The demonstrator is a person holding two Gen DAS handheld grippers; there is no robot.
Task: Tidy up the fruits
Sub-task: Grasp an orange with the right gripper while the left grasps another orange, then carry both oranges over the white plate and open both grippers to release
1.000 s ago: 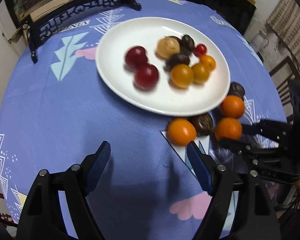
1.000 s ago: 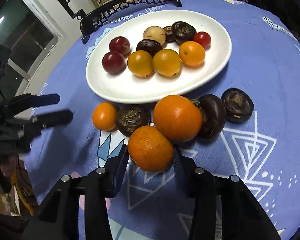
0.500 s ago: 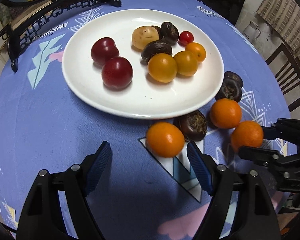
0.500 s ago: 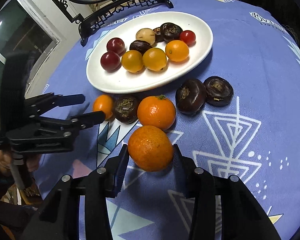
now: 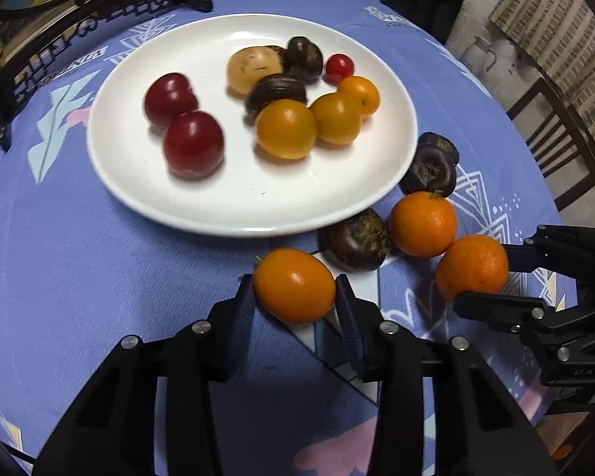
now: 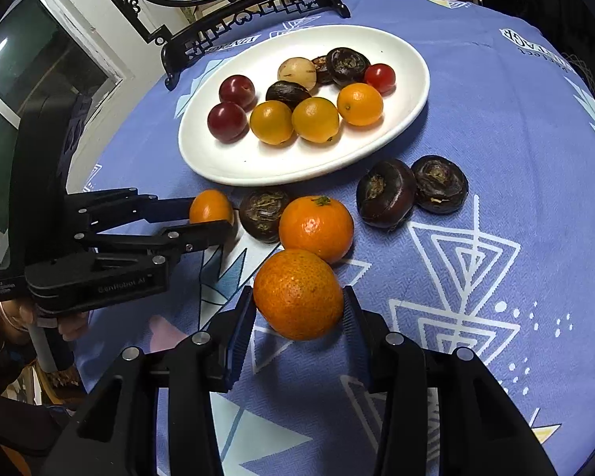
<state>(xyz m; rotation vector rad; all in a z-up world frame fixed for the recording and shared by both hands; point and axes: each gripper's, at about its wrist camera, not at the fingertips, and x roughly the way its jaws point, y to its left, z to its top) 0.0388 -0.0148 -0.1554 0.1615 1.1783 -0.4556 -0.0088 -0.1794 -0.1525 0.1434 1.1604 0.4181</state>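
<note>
A white plate (image 5: 238, 206) (image 6: 234, 166) holds two red plums, several yellow-orange fruits, dark chestnuts, a pale fruit and a cherry tomato. My left gripper (image 5: 295, 297) (image 6: 214, 216) is shut on a small orange kumquat (image 5: 293, 285) (image 6: 210, 206) just in front of the plate. My right gripper (image 6: 299, 309) (image 5: 480, 273) is shut on a mandarin (image 6: 297, 293) (image 5: 472, 267) and holds it above the cloth. A second mandarin (image 6: 315, 228) (image 5: 422, 224) lies on the cloth beside a dark chestnut (image 6: 263, 214) (image 5: 355, 240).
Two more dark chestnuts (image 6: 412, 190) (image 5: 430, 168) lie right of the plate on the blue patterned tablecloth (image 6: 496, 127). A black ornate stand with a framed picture (image 6: 242, 12) is behind the plate. A wooden chair (image 5: 555, 139) stands beyond the table's right edge.
My left gripper moved forward and closed its wide-open jaws on the kumquat. My right gripper pulled back with the mandarin, away from the other fruit.
</note>
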